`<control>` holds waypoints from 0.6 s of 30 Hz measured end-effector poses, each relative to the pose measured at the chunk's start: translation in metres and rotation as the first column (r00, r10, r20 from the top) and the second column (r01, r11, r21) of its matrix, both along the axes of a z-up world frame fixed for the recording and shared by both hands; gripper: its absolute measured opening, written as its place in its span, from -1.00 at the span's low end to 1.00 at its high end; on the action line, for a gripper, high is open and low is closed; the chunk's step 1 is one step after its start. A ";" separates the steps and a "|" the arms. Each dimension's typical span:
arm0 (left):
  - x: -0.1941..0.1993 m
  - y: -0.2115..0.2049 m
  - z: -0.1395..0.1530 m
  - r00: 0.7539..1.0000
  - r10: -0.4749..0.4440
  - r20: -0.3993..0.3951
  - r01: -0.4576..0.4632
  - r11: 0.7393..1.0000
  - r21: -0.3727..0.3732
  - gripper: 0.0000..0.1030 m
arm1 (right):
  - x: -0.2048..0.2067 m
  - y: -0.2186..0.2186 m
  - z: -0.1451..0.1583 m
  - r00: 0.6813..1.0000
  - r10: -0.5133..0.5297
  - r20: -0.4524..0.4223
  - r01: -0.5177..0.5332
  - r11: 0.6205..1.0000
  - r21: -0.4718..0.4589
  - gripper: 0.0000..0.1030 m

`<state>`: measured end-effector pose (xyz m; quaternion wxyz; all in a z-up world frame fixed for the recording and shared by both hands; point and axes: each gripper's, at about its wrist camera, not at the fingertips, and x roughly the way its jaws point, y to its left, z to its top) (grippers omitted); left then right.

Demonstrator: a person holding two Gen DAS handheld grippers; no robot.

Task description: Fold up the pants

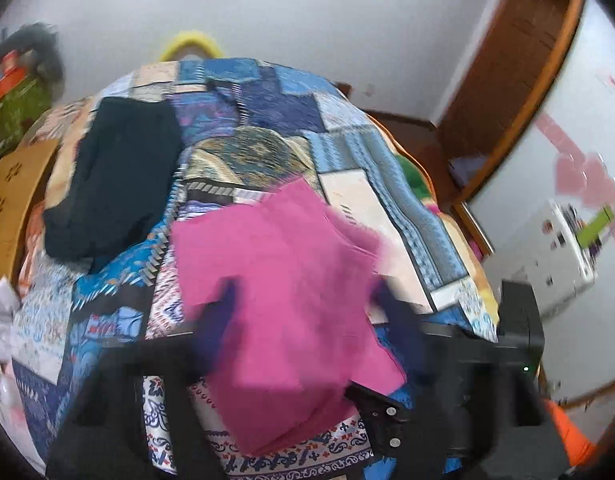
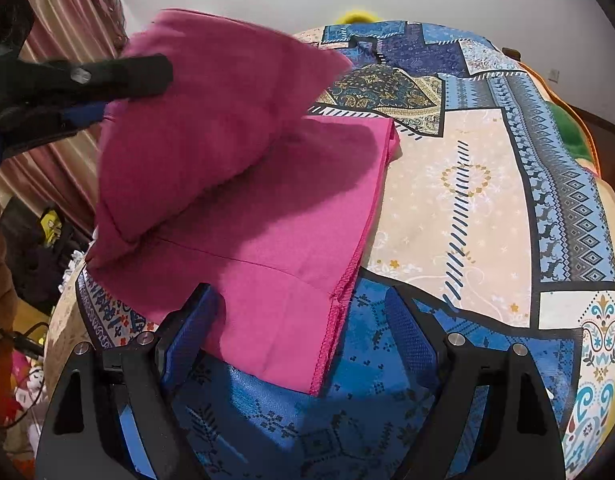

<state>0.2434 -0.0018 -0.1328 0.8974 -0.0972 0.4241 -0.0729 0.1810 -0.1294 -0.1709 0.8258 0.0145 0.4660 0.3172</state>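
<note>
Pink pants [image 1: 283,264] lie on a patchwork bedspread [image 1: 347,140]. My left gripper [image 1: 307,304] hovers over them, blurred, its fingers wide apart and open, pink cloth showing between them. In the right wrist view the pink pants [image 2: 267,220] have one part flat on the bedspread [image 2: 467,200] and an upper flap raised and billowing at the left. A black finger [image 2: 123,74] of the left gripper is in front of that flap. My right gripper [image 2: 303,320] stands open at the near edge, with the pants' near corner between its blue pads.
A dark folded garment [image 1: 115,176] rests on the bed's left side. A wooden board [image 1: 15,200] stands past the left edge, with a wooden door frame [image 1: 519,60] and a white unit [image 1: 547,252] to the right. Striped curtains [image 2: 67,20] hang at the left.
</note>
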 end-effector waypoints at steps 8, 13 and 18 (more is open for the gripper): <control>0.012 0.023 0.009 0.998 0.058 0.029 -0.062 0.989 0.131 0.72 | -0.003 0.000 0.001 1.000 -0.004 0.006 0.004 1.000 -0.001 0.63; 0.051 0.042 0.006 1.000 -0.001 -0.012 0.004 0.976 0.216 0.92 | -0.004 0.001 0.001 1.000 -0.005 0.005 0.005 1.000 0.002 0.63; 0.098 0.059 -0.006 0.999 0.007 -0.052 0.010 0.950 0.312 0.93 | -0.003 0.001 0.001 1.000 -0.005 0.008 0.005 1.000 -0.003 0.63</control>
